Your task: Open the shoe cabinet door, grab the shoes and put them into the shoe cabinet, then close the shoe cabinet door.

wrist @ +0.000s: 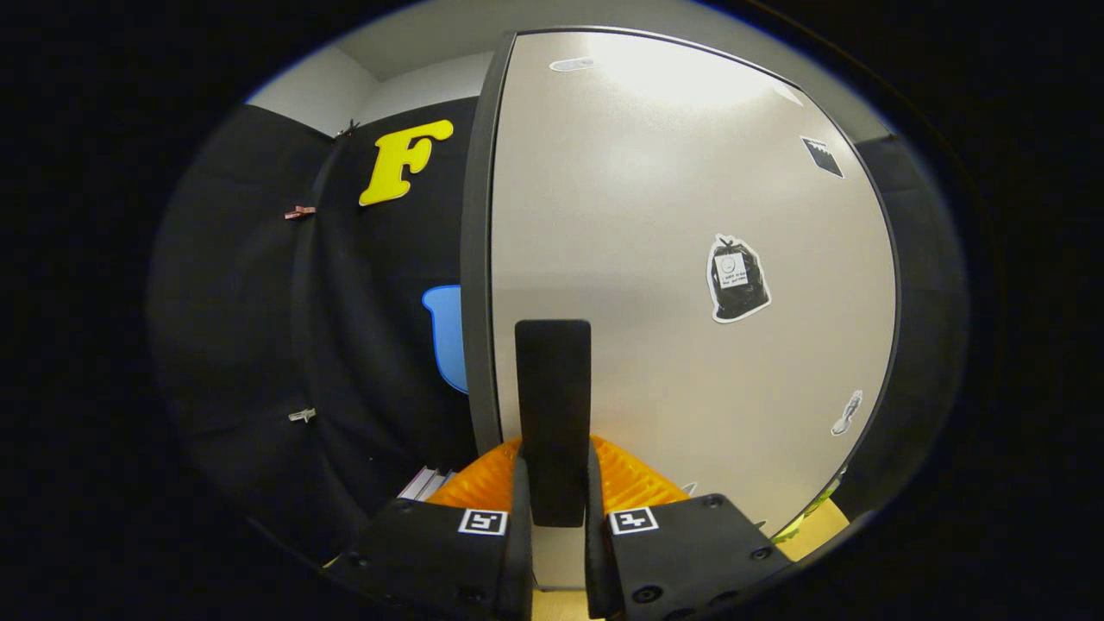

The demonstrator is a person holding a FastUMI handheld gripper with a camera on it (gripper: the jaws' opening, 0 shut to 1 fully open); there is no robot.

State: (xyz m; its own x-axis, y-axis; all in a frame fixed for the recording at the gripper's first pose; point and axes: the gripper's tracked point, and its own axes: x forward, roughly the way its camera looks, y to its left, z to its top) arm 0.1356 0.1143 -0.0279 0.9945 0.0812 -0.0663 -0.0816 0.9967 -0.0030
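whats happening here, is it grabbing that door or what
A hand-held gripper is up against the pale cabinet door. Its two fingers sit on either side of the dark upright handle, which stands between them, apparently clamped. The door has a few stickers, one shaped like a black bin bag. No shoes can be seen here. Whether the door is being pulled open or pushed shut cannot be told from this moment.

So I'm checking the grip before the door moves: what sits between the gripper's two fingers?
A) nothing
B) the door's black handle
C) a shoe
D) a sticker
B: the black handle on the cabinet door stands upright between the gripper fingers, both of which press its lower end.
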